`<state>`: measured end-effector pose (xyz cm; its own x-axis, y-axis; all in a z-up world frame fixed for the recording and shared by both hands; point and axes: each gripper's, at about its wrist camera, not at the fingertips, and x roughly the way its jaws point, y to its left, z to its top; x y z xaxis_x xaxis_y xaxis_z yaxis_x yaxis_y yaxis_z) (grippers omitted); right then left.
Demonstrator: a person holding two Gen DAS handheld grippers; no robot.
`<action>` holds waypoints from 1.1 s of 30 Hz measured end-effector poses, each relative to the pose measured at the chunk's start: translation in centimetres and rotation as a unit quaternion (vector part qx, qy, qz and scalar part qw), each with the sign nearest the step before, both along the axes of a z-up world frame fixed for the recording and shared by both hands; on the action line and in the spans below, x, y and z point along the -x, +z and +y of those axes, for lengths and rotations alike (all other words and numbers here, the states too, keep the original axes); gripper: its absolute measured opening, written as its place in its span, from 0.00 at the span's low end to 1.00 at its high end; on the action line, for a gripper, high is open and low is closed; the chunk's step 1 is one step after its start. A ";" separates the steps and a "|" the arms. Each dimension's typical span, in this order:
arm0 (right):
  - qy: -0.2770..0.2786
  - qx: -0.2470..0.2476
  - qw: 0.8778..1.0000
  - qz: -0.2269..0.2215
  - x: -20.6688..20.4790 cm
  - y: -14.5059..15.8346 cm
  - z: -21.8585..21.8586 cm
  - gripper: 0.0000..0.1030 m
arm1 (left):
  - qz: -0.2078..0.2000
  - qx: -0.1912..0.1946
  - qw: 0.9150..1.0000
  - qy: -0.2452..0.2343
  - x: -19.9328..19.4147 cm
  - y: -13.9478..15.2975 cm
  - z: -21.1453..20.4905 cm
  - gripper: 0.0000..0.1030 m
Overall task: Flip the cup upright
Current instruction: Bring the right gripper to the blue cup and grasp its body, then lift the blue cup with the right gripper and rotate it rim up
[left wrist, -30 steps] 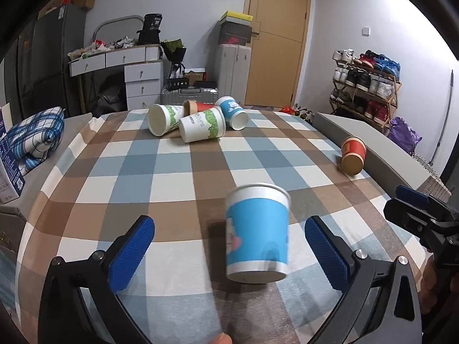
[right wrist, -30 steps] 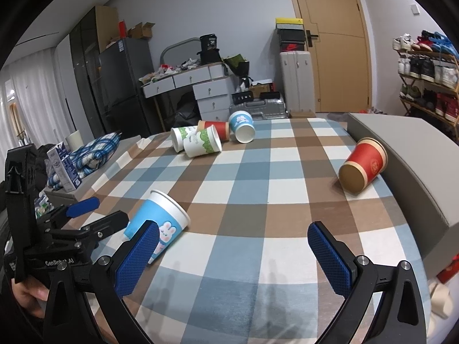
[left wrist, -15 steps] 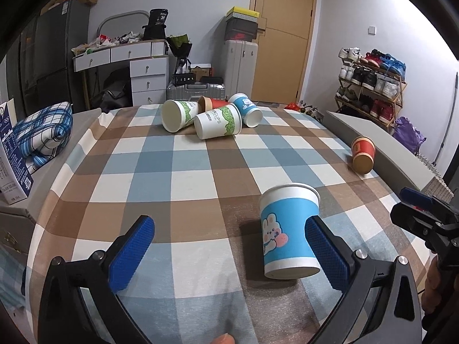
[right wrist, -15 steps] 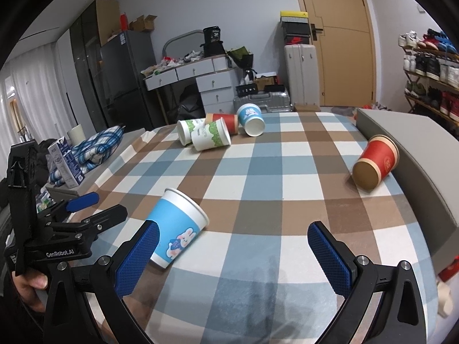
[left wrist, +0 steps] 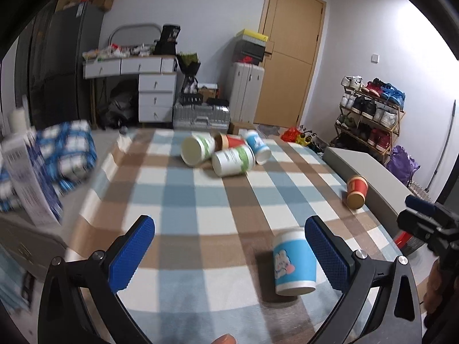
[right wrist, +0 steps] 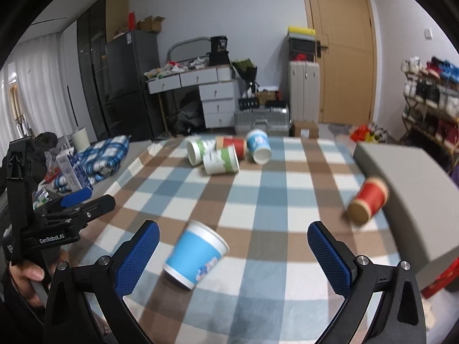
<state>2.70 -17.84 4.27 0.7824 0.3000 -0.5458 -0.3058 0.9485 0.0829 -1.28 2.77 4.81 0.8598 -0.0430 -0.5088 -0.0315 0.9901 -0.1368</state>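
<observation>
A blue paper cup with a rabbit picture [left wrist: 292, 262] lies on its side on the checked tablecloth [left wrist: 200, 206], its base toward me. It sits just inside the right finger of my open, empty left gripper [left wrist: 229, 253]. In the right wrist view the same cup [right wrist: 196, 253] lies between the fingers of my open, empty right gripper [right wrist: 233, 255], nearer the left finger. A red cup [right wrist: 368, 200] lies on its side at the right, against a grey box [right wrist: 413, 189].
Several more cups [left wrist: 226, 152] lie tipped in a cluster at the far end of the table. A milk carton [left wrist: 28, 177] and a folded plaid cloth [left wrist: 68, 149] sit left of the table. My left gripper also shows in the right wrist view [right wrist: 71, 209].
My left gripper has swung left and pulled back, so the blue cup now sits by its right finger. My right gripper has moved in over the blue cup.
</observation>
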 end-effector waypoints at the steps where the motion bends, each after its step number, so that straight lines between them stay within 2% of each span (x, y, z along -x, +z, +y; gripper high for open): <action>1: 0.002 -0.003 1.000 -0.002 0.1 0.6 0.1 1.00 | -0.003 -0.007 1.000 0.002 0.2 0.6 0.4 0.99; 7: 0.008 -0.030 1.000 -0.002 -0.3 2.5 1.1 1.00 | -0.027 -0.042 0.998 0.033 1.7 4.3 4.0 0.99; 10: 0.008 -0.040 0.999 0.003 -0.6 2.3 1.4 1.00 | -0.030 -0.061 0.996 0.056 2.1 4.8 5.6 0.99; 14: 0.006 -0.063 0.997 0.040 -1.8 -0.5 1.5 1.00 | -0.011 -0.060 0.996 0.064 1.3 2.3 5.7 0.99; 20: -0.006 -0.076 0.991 0.110 -4.1 -4.9 1.3 1.00 | 0.030 -0.030 0.999 0.030 -1.2 -3.3 3.1 0.99; 25: -0.002 -0.090 0.984 0.151 -5.7 -7.2 1.6 0.99 | 0.051 -0.030 0.998 0.016 -2.7 -5.3 1.5 0.99; 28: 0.005 -0.102 0.978 0.181 -6.9 -8.6 2.1 0.90 | 0.054 -0.044 0.997 0.022 -2.9 -5.9 1.5 0.99; 33: 0.020 -0.141 0.962 0.235 -8.2 -11.0 2.7 0.88 | 0.065 -0.027 0.997 0.023 -2.8 -6.9 2.1 0.99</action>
<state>10.93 -15.11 -6.69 0.4546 0.5127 -0.7283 -0.2074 0.8562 0.4732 1.52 4.84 -2.08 0.7871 0.0247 -0.6163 -0.0905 0.9930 -0.0758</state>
